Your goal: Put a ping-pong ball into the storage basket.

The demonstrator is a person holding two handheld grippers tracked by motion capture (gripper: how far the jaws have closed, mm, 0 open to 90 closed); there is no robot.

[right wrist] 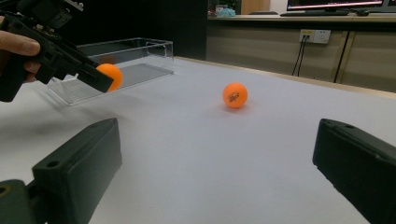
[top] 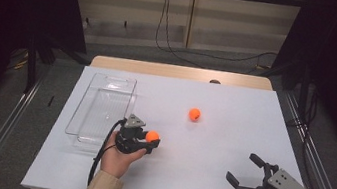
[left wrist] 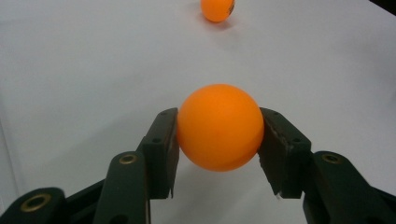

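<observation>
An orange ball (left wrist: 219, 127) is pinched between the two black jaws of my left gripper (top: 152, 141), which is shut on it; both pads press its sides. It hangs a little above the white table (top: 231, 134), just right of the clear tray (top: 98, 109), and the right gripper view shows the same held ball (right wrist: 111, 75). A second orange ball (top: 194, 114) lies loose on the table's middle, also seen as the far ball (left wrist: 217, 9) and the printed ball (right wrist: 235, 95). My right gripper (top: 244, 170) rests low at the front right, jaws wide apart with nothing between them.
The clear plastic tray (right wrist: 126, 60) stands on the table's left side, with nothing in it that I can see. The white sheet ends at a wooden strip (top: 180, 72) along the far edge. Dark stands and floor cables (top: 174, 45) lie beyond the table.
</observation>
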